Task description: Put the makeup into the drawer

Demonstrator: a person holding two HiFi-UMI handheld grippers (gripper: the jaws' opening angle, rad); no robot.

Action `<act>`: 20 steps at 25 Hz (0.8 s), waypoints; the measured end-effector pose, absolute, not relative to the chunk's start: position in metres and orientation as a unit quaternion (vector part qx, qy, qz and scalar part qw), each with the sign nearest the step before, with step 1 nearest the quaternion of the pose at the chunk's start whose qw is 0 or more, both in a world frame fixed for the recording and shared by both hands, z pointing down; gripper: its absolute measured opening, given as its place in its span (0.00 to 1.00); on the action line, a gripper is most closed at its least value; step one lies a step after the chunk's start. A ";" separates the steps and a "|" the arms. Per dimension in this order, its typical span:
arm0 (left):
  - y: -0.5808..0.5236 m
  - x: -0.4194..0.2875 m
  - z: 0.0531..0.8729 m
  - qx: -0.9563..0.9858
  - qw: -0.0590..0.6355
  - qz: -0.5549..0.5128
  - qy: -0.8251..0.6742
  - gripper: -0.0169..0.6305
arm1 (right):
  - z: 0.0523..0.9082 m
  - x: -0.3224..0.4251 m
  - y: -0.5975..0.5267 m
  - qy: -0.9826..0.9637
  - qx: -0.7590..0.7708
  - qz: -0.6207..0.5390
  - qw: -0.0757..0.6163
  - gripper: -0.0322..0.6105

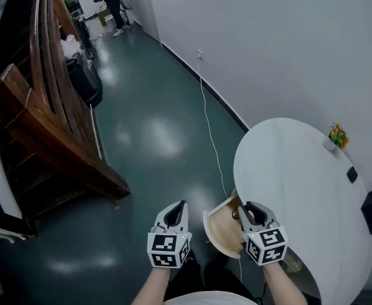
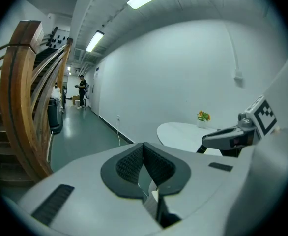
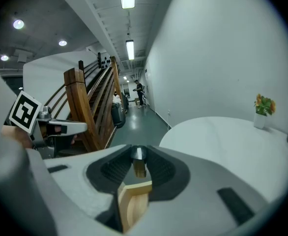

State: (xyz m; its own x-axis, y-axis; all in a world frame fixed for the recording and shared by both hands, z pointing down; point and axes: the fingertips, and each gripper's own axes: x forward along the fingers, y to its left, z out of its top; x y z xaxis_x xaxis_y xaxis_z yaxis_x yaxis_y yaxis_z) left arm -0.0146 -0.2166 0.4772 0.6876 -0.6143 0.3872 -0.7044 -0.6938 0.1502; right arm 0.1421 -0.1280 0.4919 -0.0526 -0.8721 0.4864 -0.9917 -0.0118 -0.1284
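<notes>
A small light-wood drawer [image 1: 224,229] hangs in the air beside the round white table [image 1: 300,189]. My right gripper [image 1: 244,207] is shut on it at its front. In the right gripper view the drawer's wooden wall [image 3: 134,208] and a small metal-topped knob [image 3: 138,162] sit between the jaws of the right gripper [image 3: 138,154]. My left gripper [image 1: 181,203] is level with it to the left, over the floor. The left gripper [image 2: 144,146] has its pads together and nothing between them.
A small potted plant [image 1: 338,134] and two black items [image 1: 352,174] [image 1: 371,210] stand at the table's far edge by the white wall. A wooden staircase [image 1: 53,132] fills the left. A white cable [image 1: 208,126] runs over the green floor. A person [image 1: 113,5] stands far down the corridor.
</notes>
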 end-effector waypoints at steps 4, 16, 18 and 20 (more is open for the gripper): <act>-0.220 -0.036 0.484 0.899 0.154 0.158 -0.379 0.03 | 0.507 0.125 -0.134 -0.699 0.662 0.231 0.142 0.21; -0.217 -0.079 0.507 0.879 0.173 0.169 -0.410 0.03 | 0.550 0.101 -0.136 -0.704 0.641 0.253 0.169 0.21; -0.216 -0.082 0.509 0.879 0.174 0.171 -0.410 0.03 | 0.556 0.099 -0.136 -0.704 0.641 0.253 0.172 0.21; -0.215 -0.085 0.512 0.879 0.176 0.172 -0.409 0.03 | 0.563 0.097 -0.136 -0.705 0.640 0.252 0.174 0.21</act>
State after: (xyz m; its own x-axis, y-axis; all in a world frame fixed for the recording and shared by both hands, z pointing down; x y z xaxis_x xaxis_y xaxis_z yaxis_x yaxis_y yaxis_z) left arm -0.0854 -0.2147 0.5123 0.6064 -0.6578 0.4467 -0.7792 -0.6035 0.1692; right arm 0.0973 -0.1361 0.5627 -0.1212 -0.8141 0.5680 -0.9896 0.0541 -0.1336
